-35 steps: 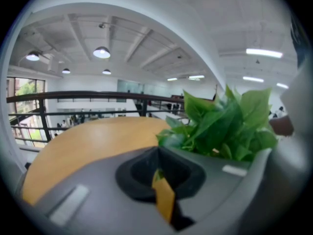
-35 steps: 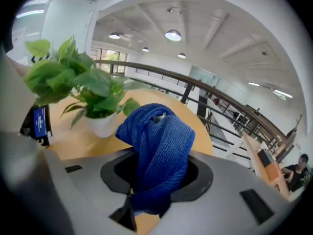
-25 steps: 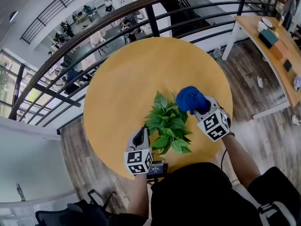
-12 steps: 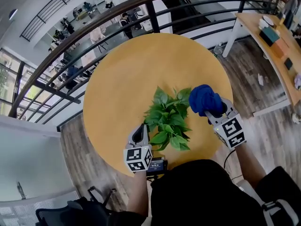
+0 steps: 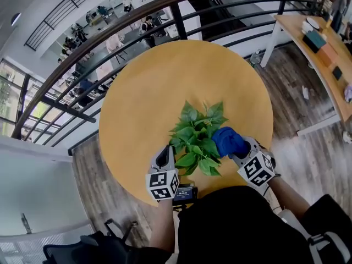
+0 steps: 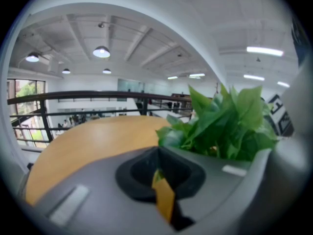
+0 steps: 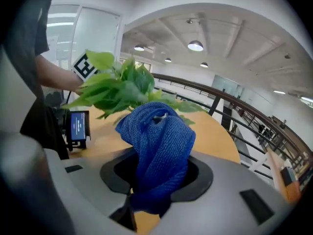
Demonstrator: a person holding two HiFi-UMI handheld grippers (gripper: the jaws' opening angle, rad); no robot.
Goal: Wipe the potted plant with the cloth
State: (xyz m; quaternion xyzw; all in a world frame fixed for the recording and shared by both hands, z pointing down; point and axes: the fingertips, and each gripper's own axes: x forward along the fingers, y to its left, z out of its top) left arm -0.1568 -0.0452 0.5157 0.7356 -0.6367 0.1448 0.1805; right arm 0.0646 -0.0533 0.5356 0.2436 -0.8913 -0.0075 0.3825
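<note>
The potted plant (image 5: 197, 139) is a bunch of green leaves standing near the front of the round yellow table (image 5: 148, 92); the leaves hide its pot. My right gripper (image 5: 235, 149) is shut on a bunched blue cloth (image 5: 227, 141), which presses against the leaves on the plant's near right side. In the right gripper view the cloth (image 7: 159, 146) rises from between the jaws, with the leaves (image 7: 117, 87) just behind it. My left gripper (image 5: 164, 159) is shut and empty, just left of the plant. In the left gripper view the leaves (image 6: 230, 124) fill the right side.
A small device with a lit screen (image 5: 184, 193) stands on the table's near edge between my arms, also seen in the right gripper view as a screen (image 7: 77, 126). A dark railing (image 5: 176, 15) curves behind the table. A desk (image 5: 322, 54) with boxes stands at the right.
My right gripper, with the cloth, swung out to the right of the plant, then came back in and nearer, onto the near right leaves. The left gripper has stayed still.
</note>
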